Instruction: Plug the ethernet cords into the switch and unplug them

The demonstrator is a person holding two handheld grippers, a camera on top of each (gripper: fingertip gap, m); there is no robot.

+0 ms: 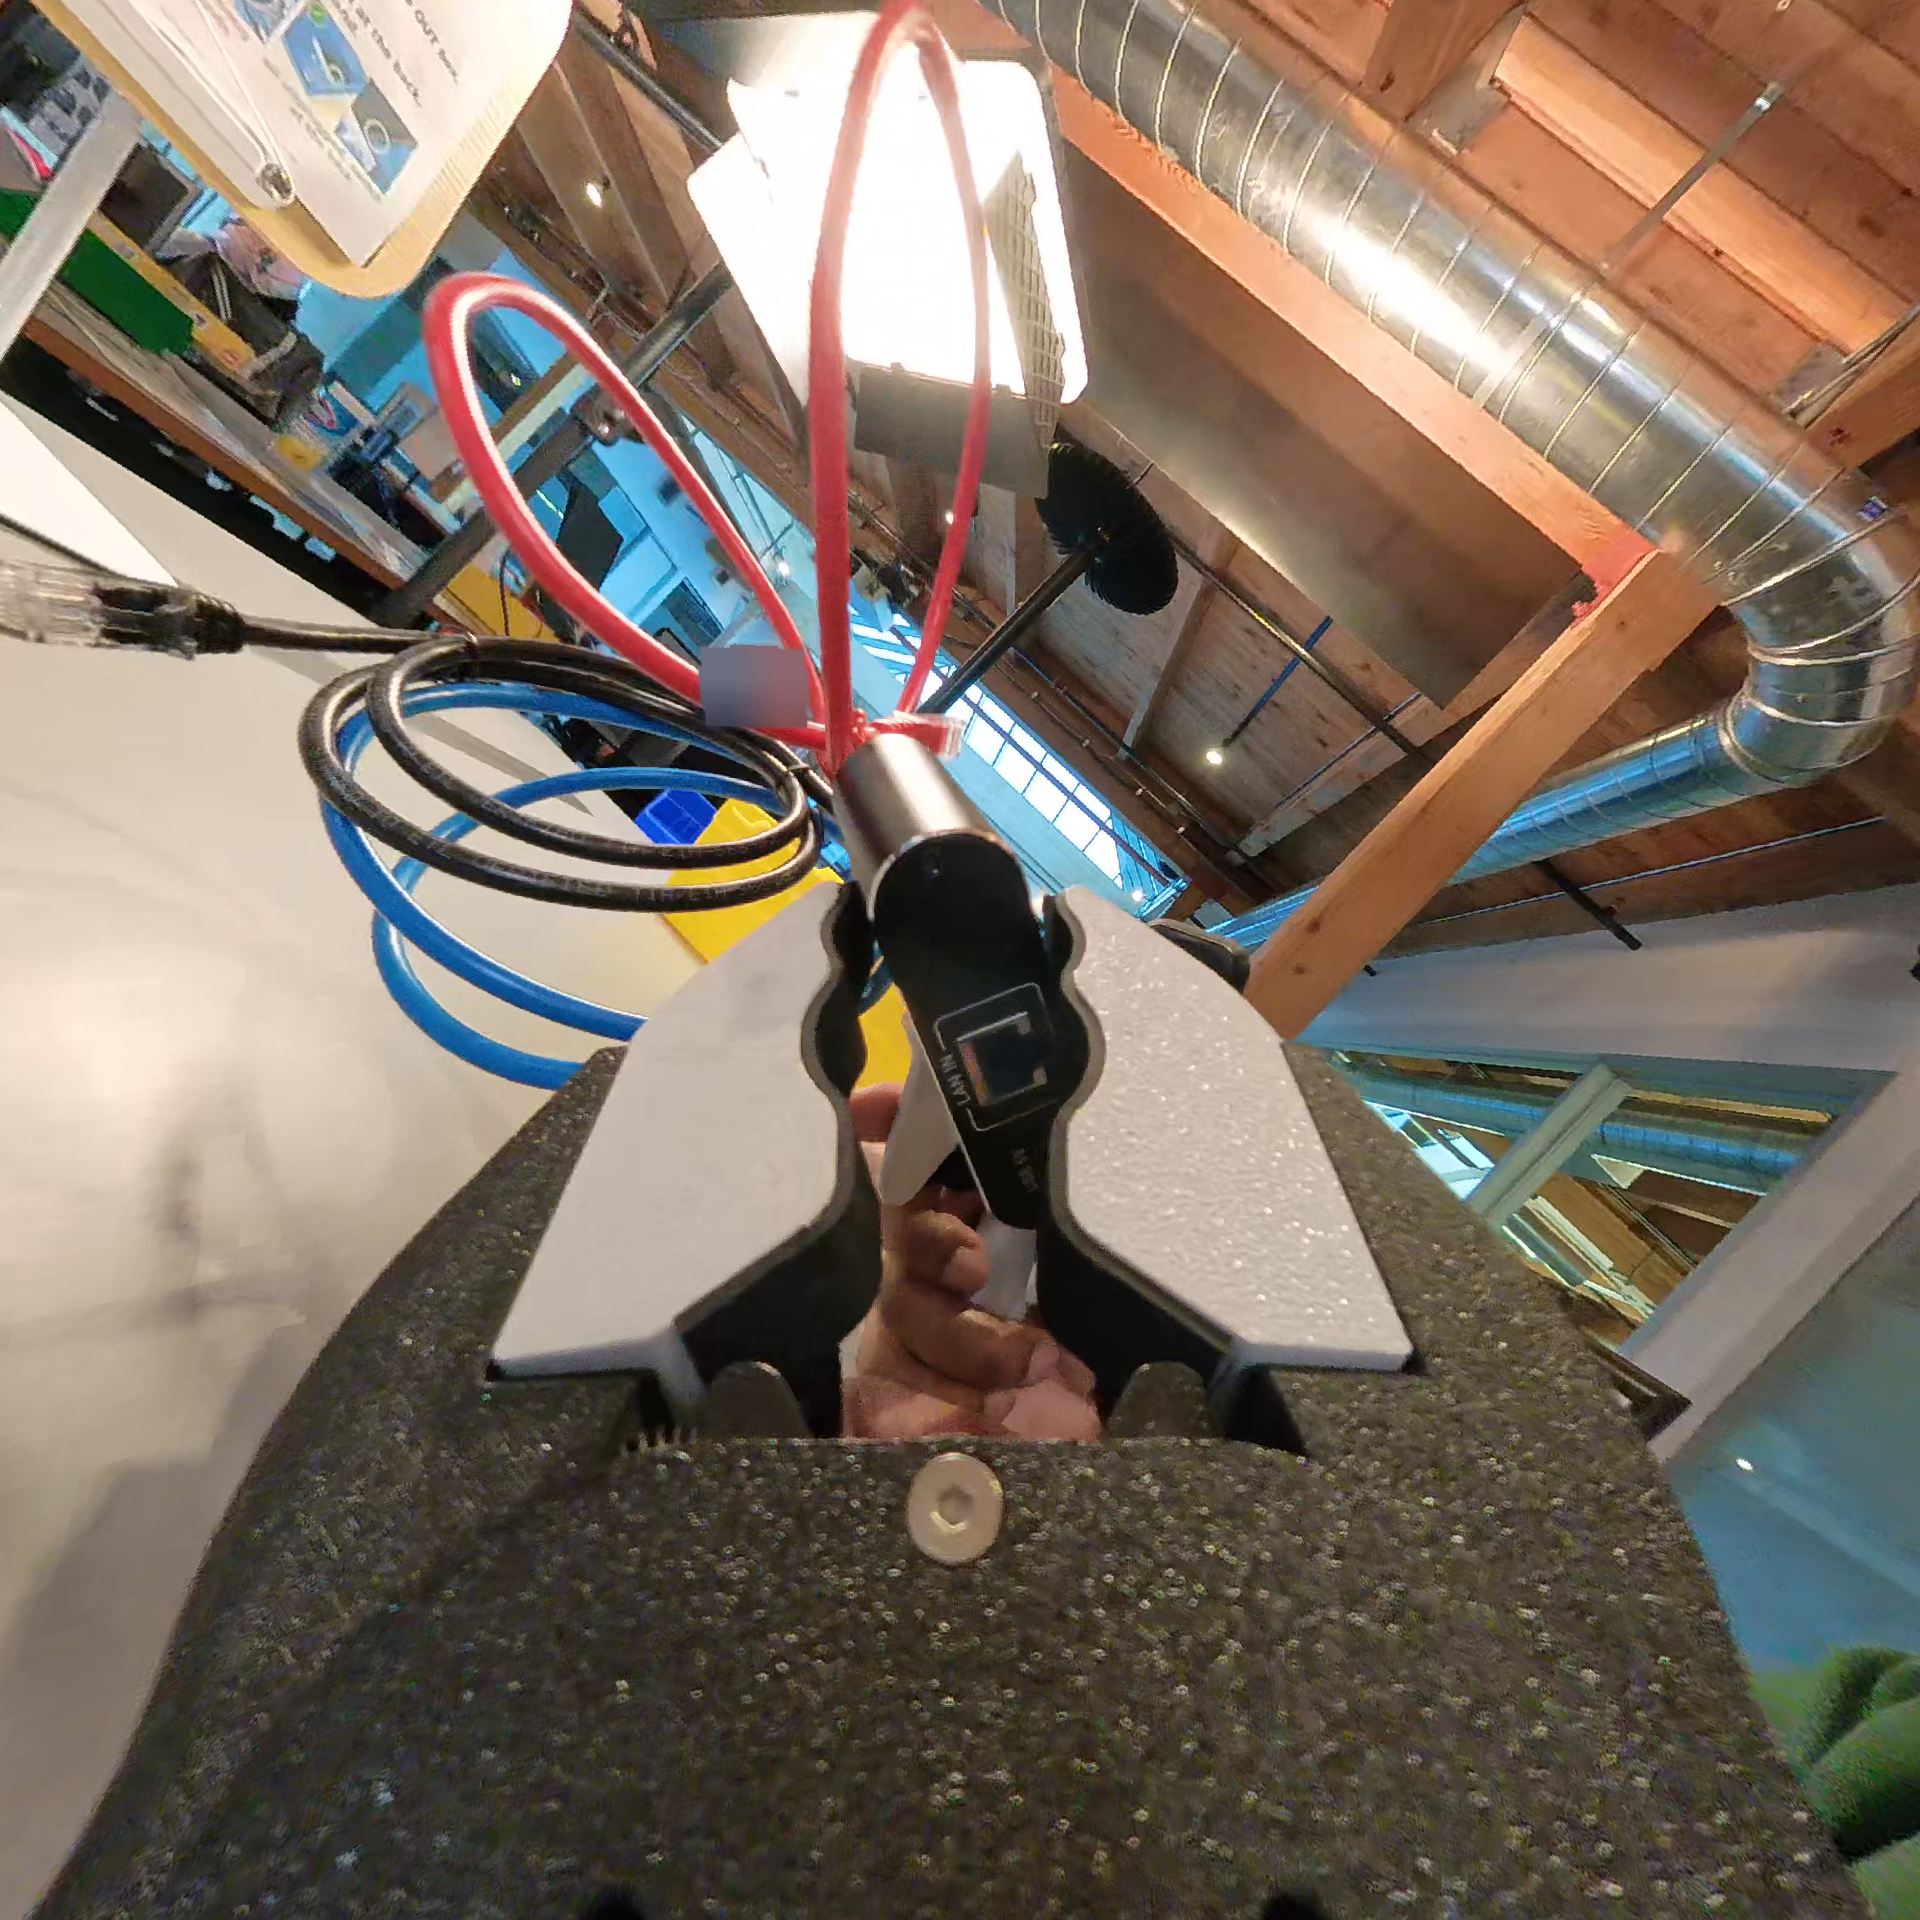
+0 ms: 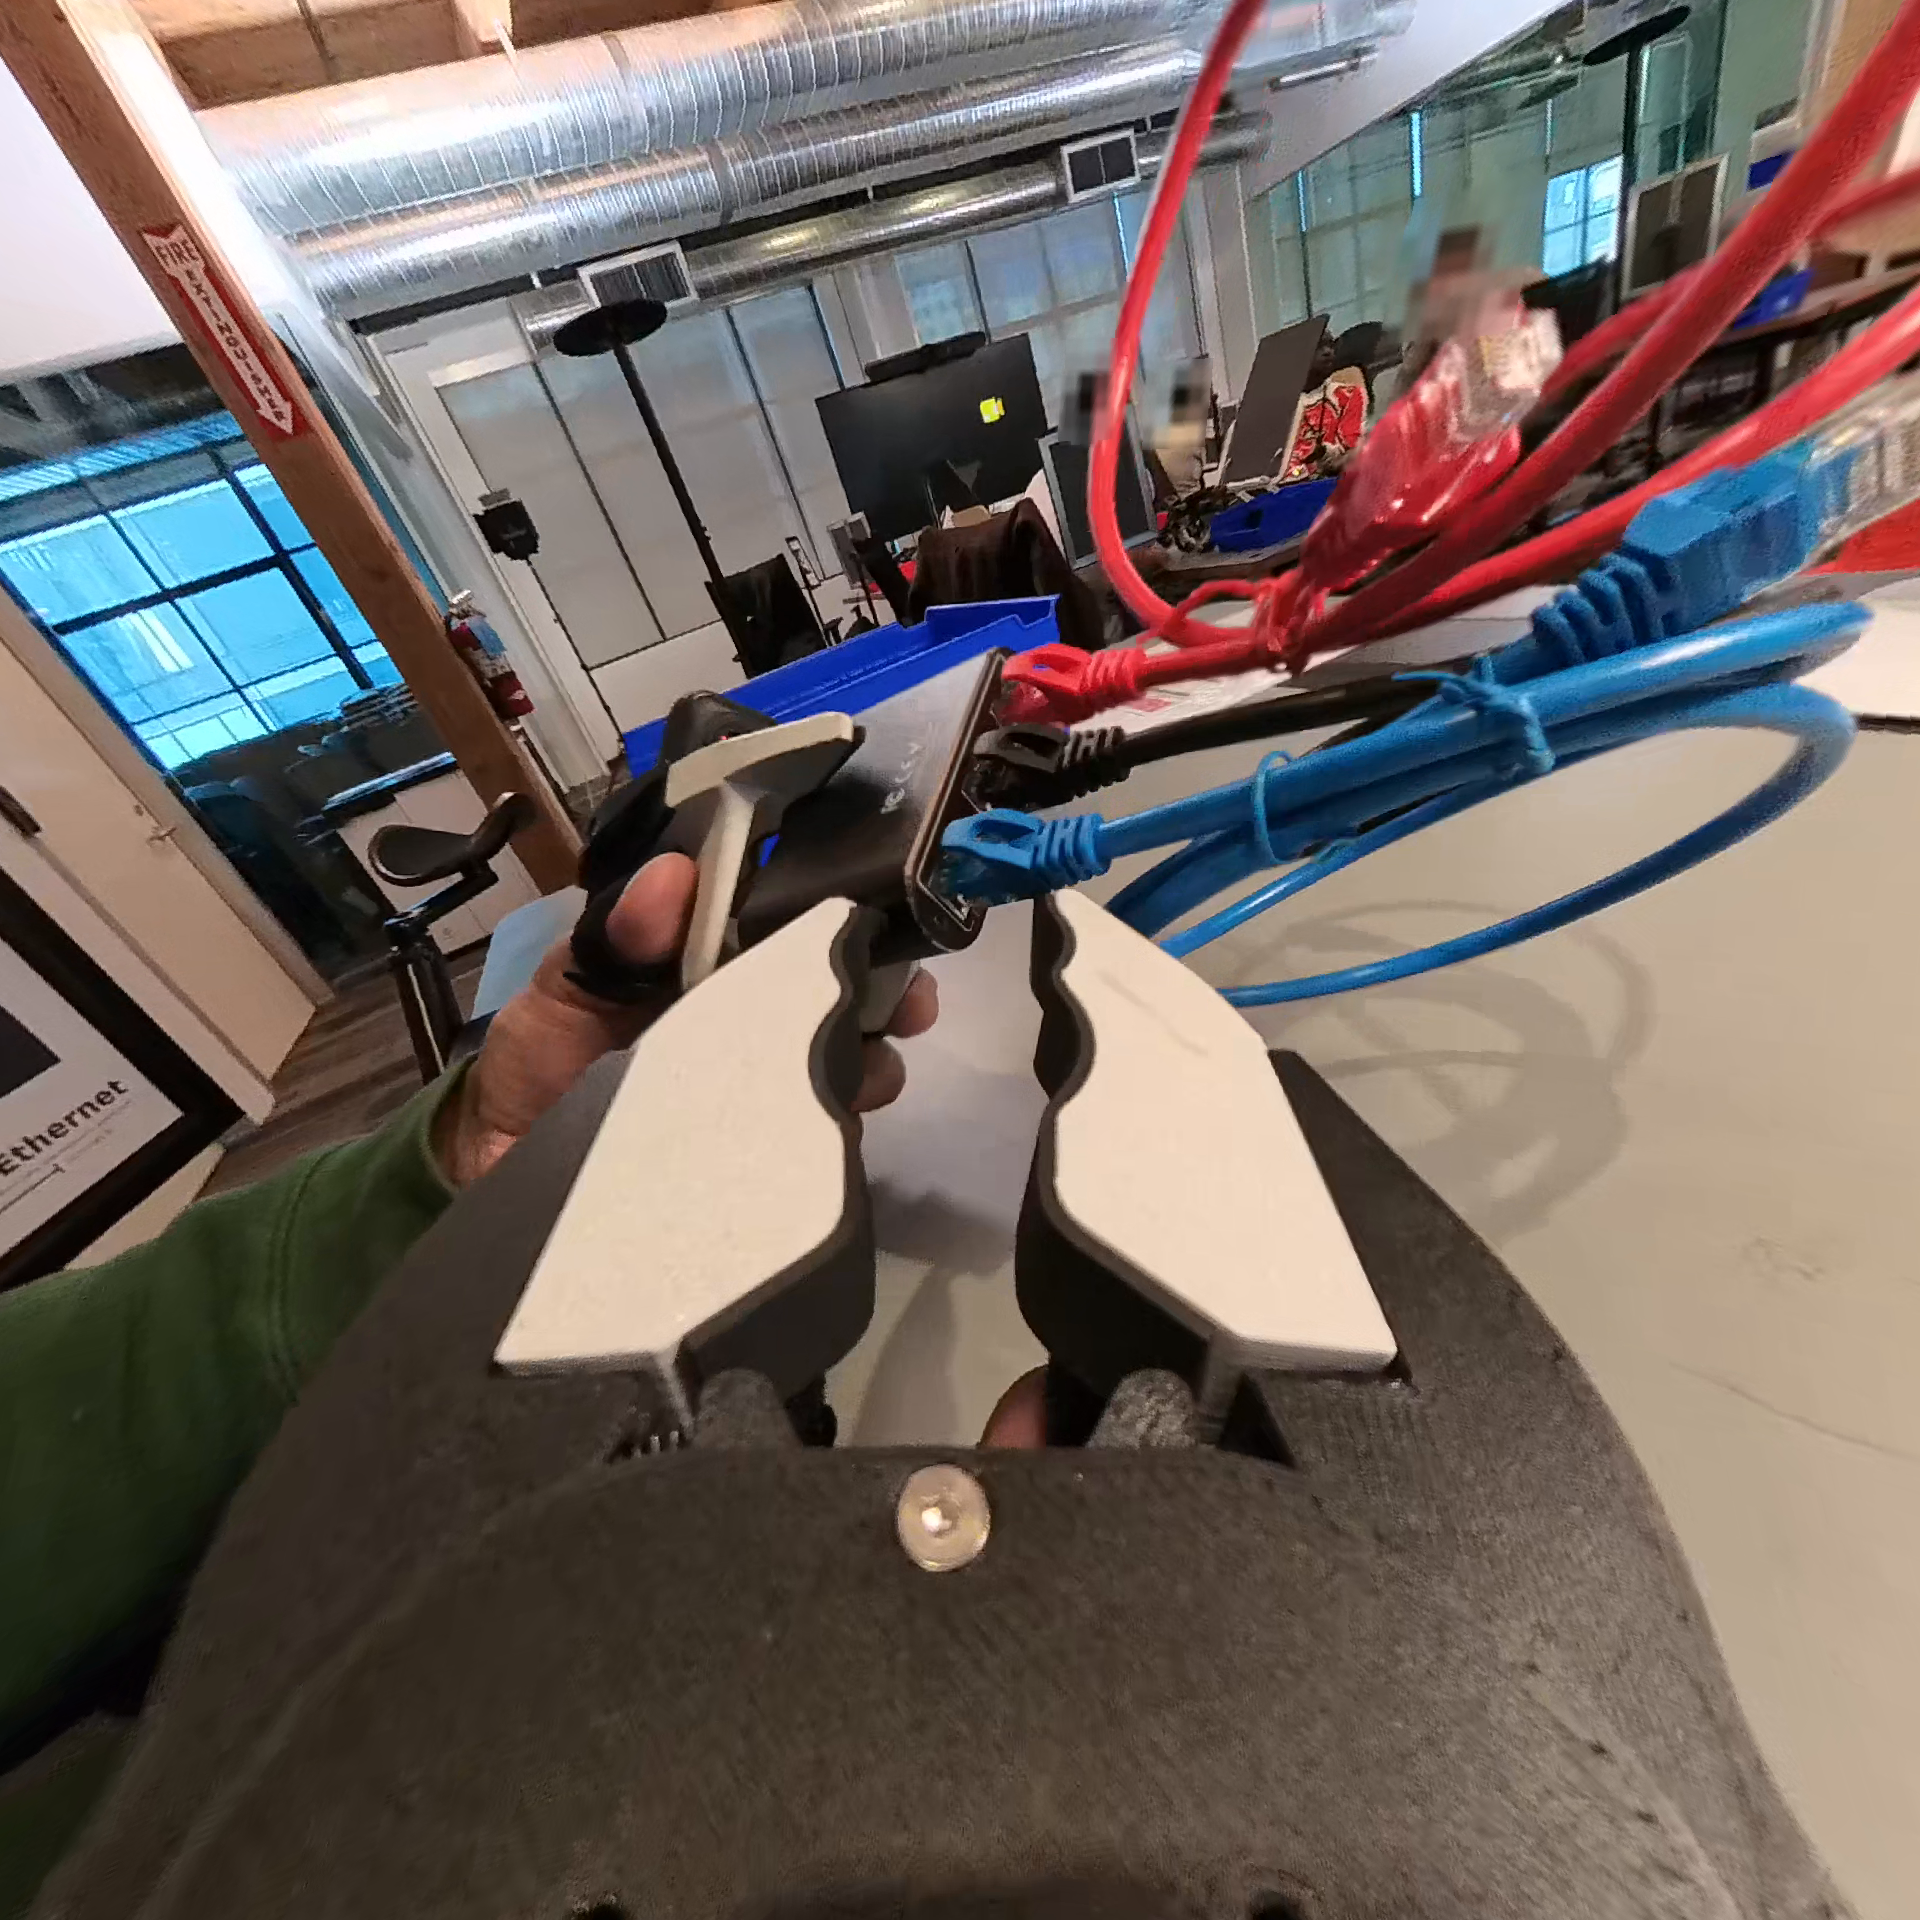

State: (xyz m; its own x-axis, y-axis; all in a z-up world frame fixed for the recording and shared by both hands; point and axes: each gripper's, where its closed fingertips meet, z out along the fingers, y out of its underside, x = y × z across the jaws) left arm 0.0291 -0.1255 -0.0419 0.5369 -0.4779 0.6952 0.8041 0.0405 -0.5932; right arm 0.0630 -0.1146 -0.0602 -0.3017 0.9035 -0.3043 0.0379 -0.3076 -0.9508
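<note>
- The left tongs (image 1: 956, 997) are clamped on the switch (image 1: 961, 956), a slim dark box held off the surface (image 1: 156, 935) with its narrow end, bearing one port, towards the camera.
- In the right wrist view the left tongs (image 2: 727, 821) grip the switch (image 2: 894, 800) from the left, with a hand (image 2: 582, 997) behind them and a green sleeve (image 2: 187, 1351) below.
- Three cords are plugged into the switch's long face, one above the other: a red plug (image 2: 1060, 675) on top, a black plug (image 2: 1049, 764) in the middle, a blue plug (image 2: 1023, 847) lowest.
- The right tongs (image 2: 945, 935) stand apart, holding nothing, their tips just below the blue plug and the switch's lower corner.
- The red cord (image 2: 1132, 364) loops up above the switch; its free plug (image 2: 1455, 416) hangs near the camera at upper right, blurred.
- The blue cord (image 2: 1558, 727) runs right in tied coils that droop to the surface (image 2: 1558, 1247); its free plug (image 2: 1714, 540) sits beside the red one.
- In the left wrist view the black cord (image 1: 540, 831) and blue cord (image 1: 447, 966) coil beyond the switch, and red loops (image 1: 862, 416) rise above it.
- A clear plug (image 1: 94, 613) on the black cord lies at the left edge, over the surface.
</note>
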